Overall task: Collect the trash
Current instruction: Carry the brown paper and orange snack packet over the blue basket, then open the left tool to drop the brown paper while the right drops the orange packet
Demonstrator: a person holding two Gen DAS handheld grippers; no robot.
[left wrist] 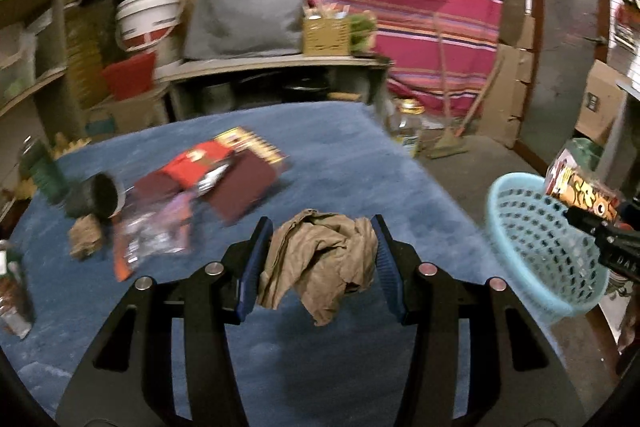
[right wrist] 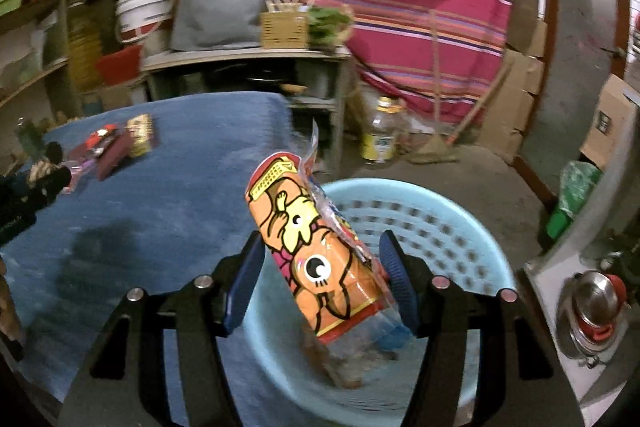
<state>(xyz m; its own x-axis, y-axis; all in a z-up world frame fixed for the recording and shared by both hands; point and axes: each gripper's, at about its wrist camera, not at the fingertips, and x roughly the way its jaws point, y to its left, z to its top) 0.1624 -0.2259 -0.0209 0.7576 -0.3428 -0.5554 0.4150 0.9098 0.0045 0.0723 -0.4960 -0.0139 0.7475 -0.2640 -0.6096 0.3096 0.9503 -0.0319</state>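
Cluttered storeroom, blue-carpeted table (left wrist: pixel 340 155), striped pink cloth behind.

Left wrist view: left gripper (left wrist: pixel 320 259) stands wide, with the crumpled brown paper (left wrist: pixel 320 259) bunched between its pads; whether it's pinched or just resting there, can't tell. Paper reads as light, soft, compressible, so pinch the thick middle of the wad, since loose flaps will tear or slip. More trash lies further back on the carpet: red and maroon wrappers (left wrist: pixel 224 179), clear plastic packets (left wrist: pixel 156 235), a tipped dark cup (left wrist: pixel 98 195). Light blue basket (left wrist: pixel 536 255) sits at the table's right edge.

Right wrist view: right gripper (right wrist: pixel 322 279) is spread wide, with the orange cartoon snack bag (right wrist: pixel 316 251) tilted between the pads directly over the basket (right wrist: pixel 440 211). It looks loose, touching at most one pad; likely dropping. Bag is light, slick film, crinkly, needing a firm mid-body pinch. Basket already holds some brownish scraps at the bottom, too blurred to identify.
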